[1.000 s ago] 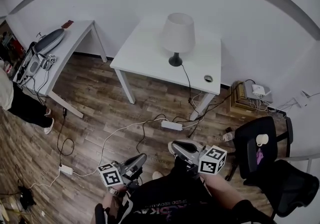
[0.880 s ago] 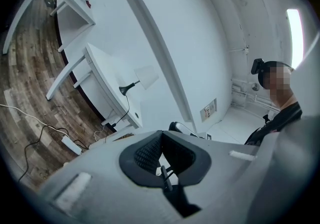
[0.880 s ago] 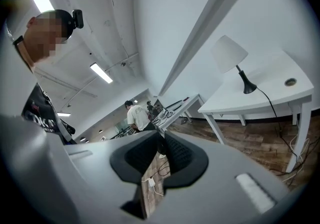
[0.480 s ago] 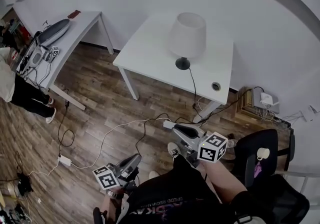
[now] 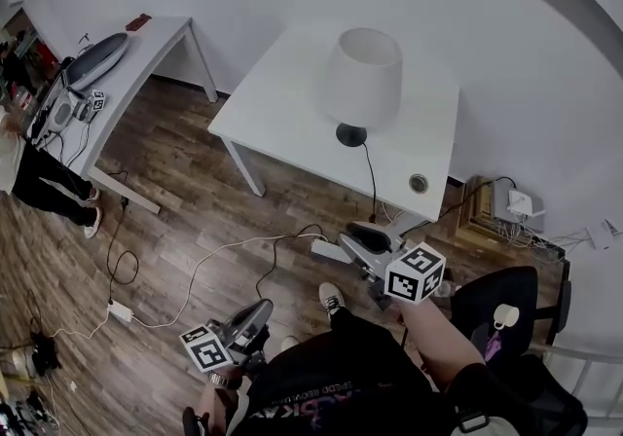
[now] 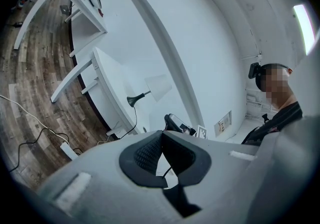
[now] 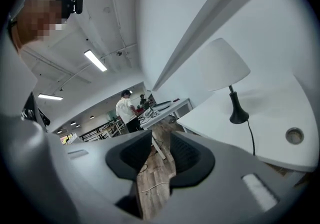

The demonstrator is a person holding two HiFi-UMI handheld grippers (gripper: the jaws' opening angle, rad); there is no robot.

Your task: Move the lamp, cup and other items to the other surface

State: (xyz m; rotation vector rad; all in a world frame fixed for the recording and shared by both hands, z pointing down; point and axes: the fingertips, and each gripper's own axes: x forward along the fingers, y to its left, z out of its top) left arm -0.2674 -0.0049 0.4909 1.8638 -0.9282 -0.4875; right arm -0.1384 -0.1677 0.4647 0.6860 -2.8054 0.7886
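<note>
The wooden floor (image 5: 175, 200) takes the left and the middle of the head view. Cables and a white power strip (image 5: 327, 251) lie on it, and the ground in front of the tabletop is otherwise free.

The white tabletop (image 5: 292, 103) stands in the upper middle, with its near edge running from the left corner down to the right corner. A second tabletop (image 5: 146, 50) stands at the upper left, well apart. A black chair (image 5: 482, 293) is at the lower right.

The lamp (image 5: 362, 79) stands upright on the right half of the white tabletop. Its base is near the front edge and its cord hangs over that edge.

The right hand-held gripper (image 5: 348, 230) is in the lower middle, just below the front edge and below the lamp, not touching either. Its jaws have just been opening and now stand spread, with only floor between them. In the right gripper view the lamp (image 7: 225, 68) is at the upper right of the jaws.

The left hand-held gripper (image 5: 268, 306) is lower and further left, well apart from the tabletop. Its jaws are pressed together at the tips and are empty.

The cup (image 5: 505, 315) sits on the chair seat, at the right of both grippers. A small round object (image 5: 419, 183) lies near the tabletop's right front corner.
</note>
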